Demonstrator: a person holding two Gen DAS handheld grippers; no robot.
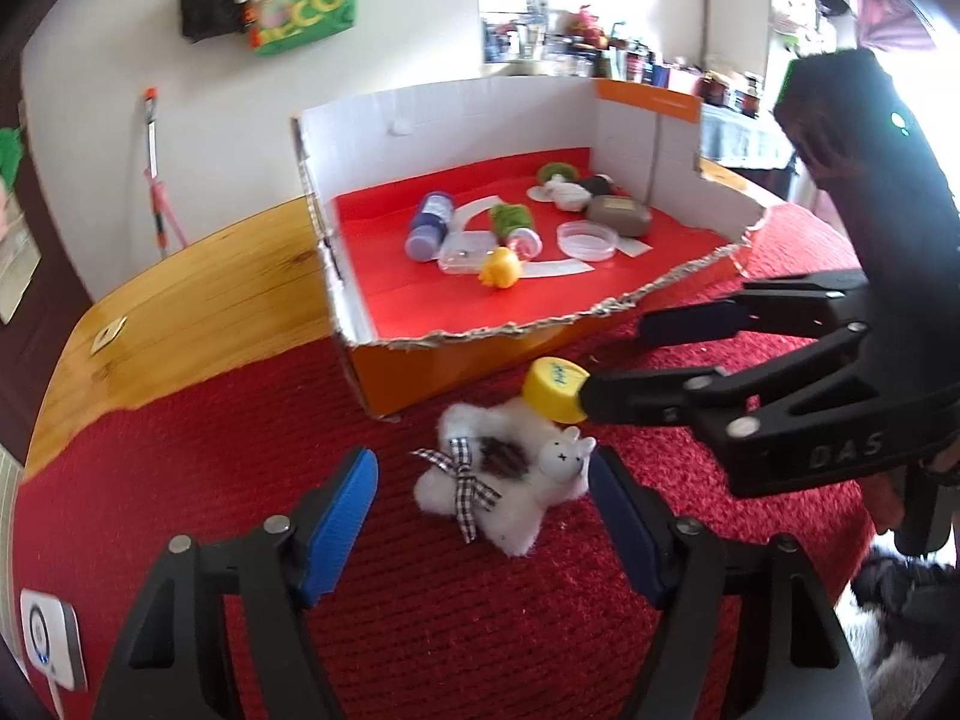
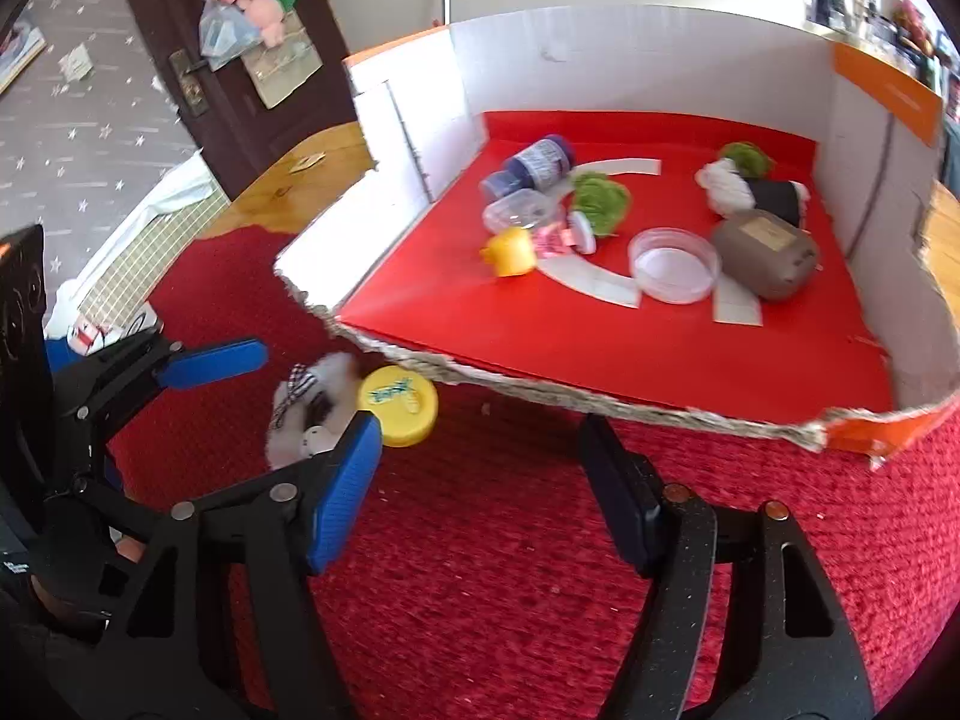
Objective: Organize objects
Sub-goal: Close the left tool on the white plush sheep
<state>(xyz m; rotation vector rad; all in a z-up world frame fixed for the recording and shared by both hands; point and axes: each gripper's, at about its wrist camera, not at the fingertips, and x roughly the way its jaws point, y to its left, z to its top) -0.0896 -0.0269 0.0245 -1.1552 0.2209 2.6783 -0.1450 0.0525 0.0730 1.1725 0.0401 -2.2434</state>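
Two things lie outside the cardboard box (image 1: 360,276) on the red mat (image 1: 240,450) that covers the tabletop: a white fluffy toy (image 1: 510,480) with a checked bow and, touching its far edge, a yellow cap (image 1: 555,390). The left tool (image 1: 483,498) sits low with its blue pads spread on either side of the toy, neither pad pressing on it. The right tool (image 2: 480,474) also stands spread and pinches nothing; in the left wrist view its nearer finger tip looks to rest against the cap's side, while in its own view the cap lies off to the left, outside its fingers. The step in hand appears to be picking both up for the box. For the toy, the pads should close across the thick middle of the fluff, not the bow, which would likely slip. For the cap, the right tool needs to shift sideways until the cap sits squarely between its fingers, then grip across the rim. Inside the box, on its red lining, lie a purple-lidded jar (image 2: 534,171) on its side, a clear tub (image 2: 519,210), a yellow duck (image 2: 510,252), two green tufts, a shallow clear dish (image 2: 672,264), a grey-brown case (image 2: 765,252) and white paper strips.
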